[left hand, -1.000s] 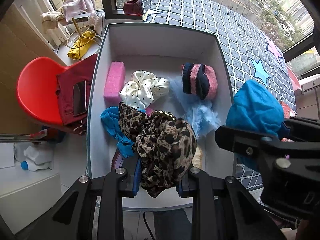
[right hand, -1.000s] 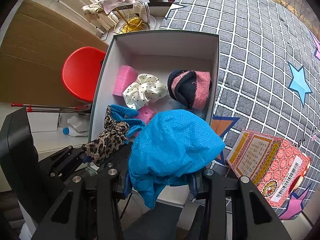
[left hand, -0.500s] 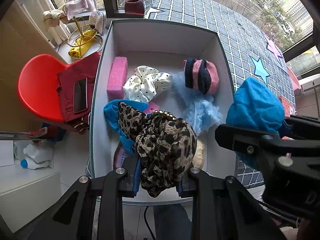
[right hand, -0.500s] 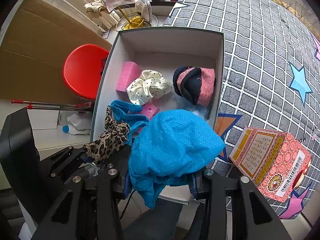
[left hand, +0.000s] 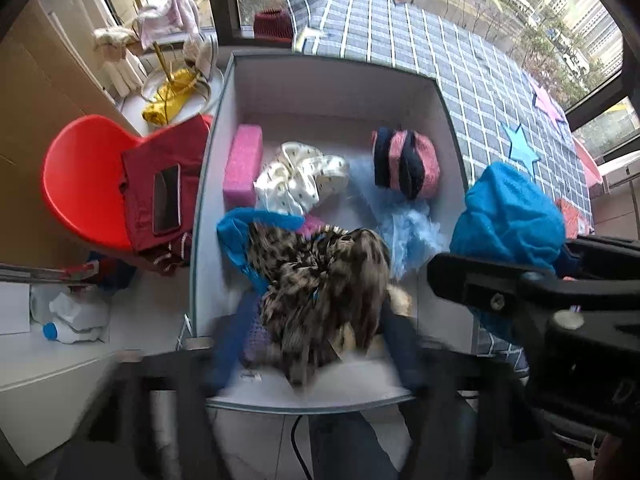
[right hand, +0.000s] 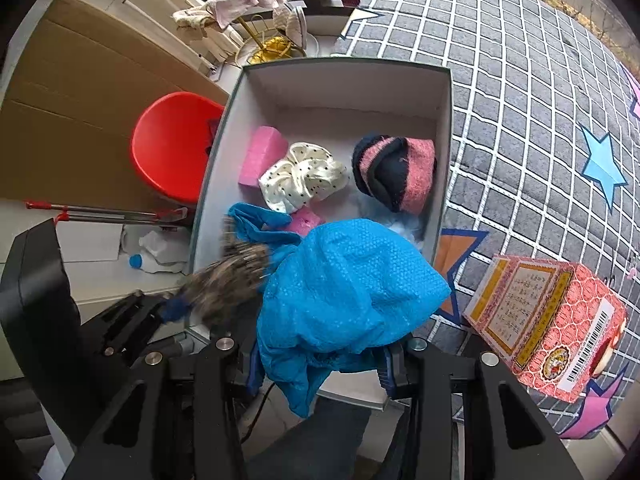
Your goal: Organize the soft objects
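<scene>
A white open box [left hand: 332, 92] holds a pink sponge [left hand: 242, 168], a cream dotted scrunchie [left hand: 298, 184], a pink-and-navy knit piece [left hand: 404, 164], pale blue fluff [left hand: 404, 220] and a blue cloth [left hand: 236, 232]. Over the box's near end my left gripper [left hand: 316, 344] is opening. Its blurred fingers stand wide apart, and a leopard-print cloth [left hand: 320, 280] hangs loose between them without being pinched. My right gripper [right hand: 320, 360] hovers beside it at the box's near right corner. Its jaws are easing open, but the pads still press a bright blue textured cloth [right hand: 344, 288].
A red chair [left hand: 80, 184] left of the box carries a dark red garment and a phone [left hand: 166, 198]. A red patterned carton [right hand: 548, 320] lies on the grey checked mat [right hand: 520, 80] to the right. A plastic bottle [left hand: 72, 320] sits on the floor at lower left.
The left jaws have sprung apart from the leopard-print cloth, which now sags blurred between them. The right gripper and its blue cloth have stayed where they were.
</scene>
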